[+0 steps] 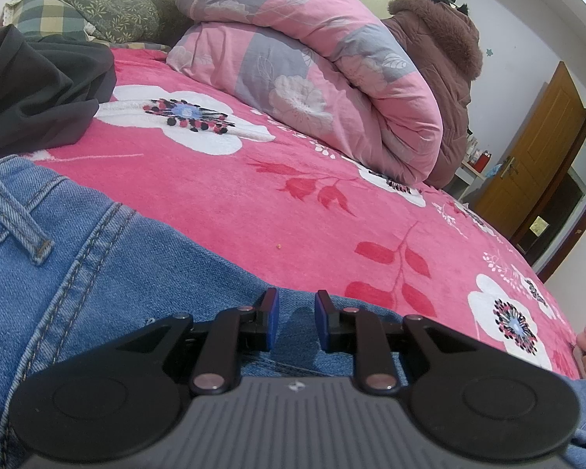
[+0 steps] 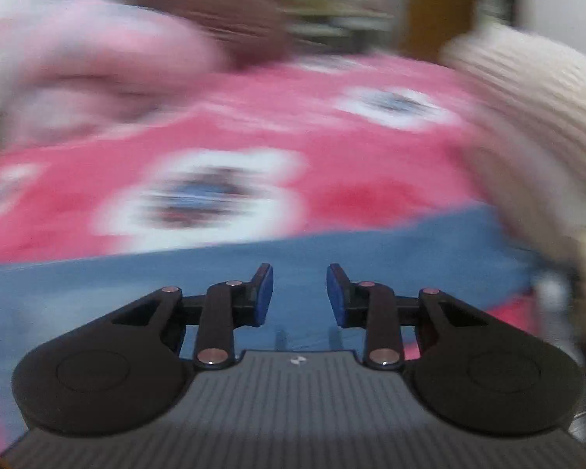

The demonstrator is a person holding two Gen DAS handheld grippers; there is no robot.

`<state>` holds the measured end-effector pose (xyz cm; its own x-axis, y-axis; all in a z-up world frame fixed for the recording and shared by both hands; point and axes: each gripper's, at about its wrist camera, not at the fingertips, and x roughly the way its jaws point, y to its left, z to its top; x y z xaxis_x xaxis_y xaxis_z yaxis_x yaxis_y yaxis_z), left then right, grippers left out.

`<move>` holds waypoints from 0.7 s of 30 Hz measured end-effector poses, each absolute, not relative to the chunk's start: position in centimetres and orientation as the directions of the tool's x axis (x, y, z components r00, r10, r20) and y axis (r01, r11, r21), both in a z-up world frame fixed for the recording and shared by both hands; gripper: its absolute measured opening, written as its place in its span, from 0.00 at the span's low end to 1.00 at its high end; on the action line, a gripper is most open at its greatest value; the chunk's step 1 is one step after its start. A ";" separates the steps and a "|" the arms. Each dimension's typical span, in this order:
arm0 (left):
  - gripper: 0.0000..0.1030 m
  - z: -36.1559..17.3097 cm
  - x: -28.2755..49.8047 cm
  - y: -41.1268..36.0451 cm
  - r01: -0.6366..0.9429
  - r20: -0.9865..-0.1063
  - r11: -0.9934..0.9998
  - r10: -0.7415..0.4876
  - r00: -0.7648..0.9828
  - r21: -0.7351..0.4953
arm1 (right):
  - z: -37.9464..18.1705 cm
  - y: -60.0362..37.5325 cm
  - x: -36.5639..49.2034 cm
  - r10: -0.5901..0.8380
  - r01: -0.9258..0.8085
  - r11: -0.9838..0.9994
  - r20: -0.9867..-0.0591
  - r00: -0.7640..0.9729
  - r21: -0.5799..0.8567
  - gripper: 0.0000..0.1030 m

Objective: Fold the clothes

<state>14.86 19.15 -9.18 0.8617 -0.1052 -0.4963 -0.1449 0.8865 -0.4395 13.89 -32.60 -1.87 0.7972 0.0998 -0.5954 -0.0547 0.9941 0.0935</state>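
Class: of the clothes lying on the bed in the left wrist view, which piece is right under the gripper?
The blue jeans, with stitched seams and a belt loop. The dark garment lies farther away.

jeans (image 1: 97, 258): on the bed (image 1: 222, 195), under and left of the left fingers (image 1: 270, 312)
dark garment (image 1: 39, 90): far left, beyond the jeans
rolled quilt (image 1: 312, 70): ahead, right of centre
coat (image 1: 445, 58): behind the quilt
door (image 1: 539, 156): far right
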 end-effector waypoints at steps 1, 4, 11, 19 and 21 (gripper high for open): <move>0.21 -9.2 14.9 19.2 -0.145 -0.496 0.886 -0.105 0.862 -0.440 | -1.0 -30.6 12.7 0.185 -0.143 0.983 -0.583 0.791 0.118 0.32; 0.21 -9.2 14.8 19.2 -0.145 -0.495 0.885 -0.107 0.862 -0.443 | -0.4 -25.3 9.4 0.326 -0.317 0.940 -0.596 0.734 0.125 0.36; 0.21 -9.3 14.8 19.2 -0.145 -0.494 0.885 -0.107 0.863 -0.443 | -2.8 -17.4 3.6 0.330 -0.491 0.871 -0.695 0.639 -0.038 0.36; 0.21 -9.2 14.8 19.2 -0.145 -0.494 0.884 -0.107 0.863 -0.444 | -4.6 -14.9 0.5 0.167 -0.442 0.866 -0.699 0.696 -0.234 0.09; 0.21 -9.2 14.8 19.2 -0.145 -0.494 0.884 -0.106 0.863 -0.444 | -3.8 -15.6 0.4 0.158 -0.396 0.892 -0.671 0.725 -0.218 0.06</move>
<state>14.81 19.19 -9.21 0.8627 -0.1065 -0.4944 -0.1453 0.8842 -0.4440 0.43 -15.56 -3.77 0.7245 0.1577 -0.6710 -0.3960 0.8920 -0.2180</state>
